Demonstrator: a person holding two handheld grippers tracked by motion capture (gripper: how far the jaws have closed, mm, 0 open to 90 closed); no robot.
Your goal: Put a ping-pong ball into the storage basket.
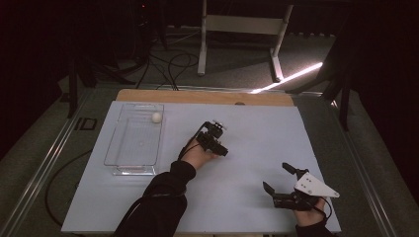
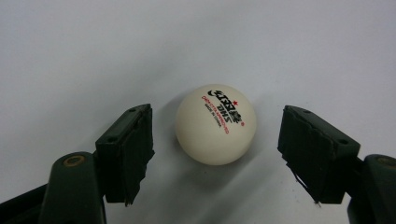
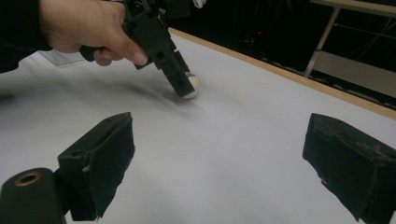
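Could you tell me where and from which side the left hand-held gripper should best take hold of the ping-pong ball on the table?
Close across the ping-pong ball's widest middle, coming down from above. The left hand-held gripper already straddles it open; a round ball slips off-centre.

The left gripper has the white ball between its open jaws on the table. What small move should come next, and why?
Probably close the left gripper on the ball. In the left gripper view the ball sits on the white table between the two pads, with a gap on each side, so nothing holds it yet. It lies slightly nearer the left pad, so closing slowly seems wise.
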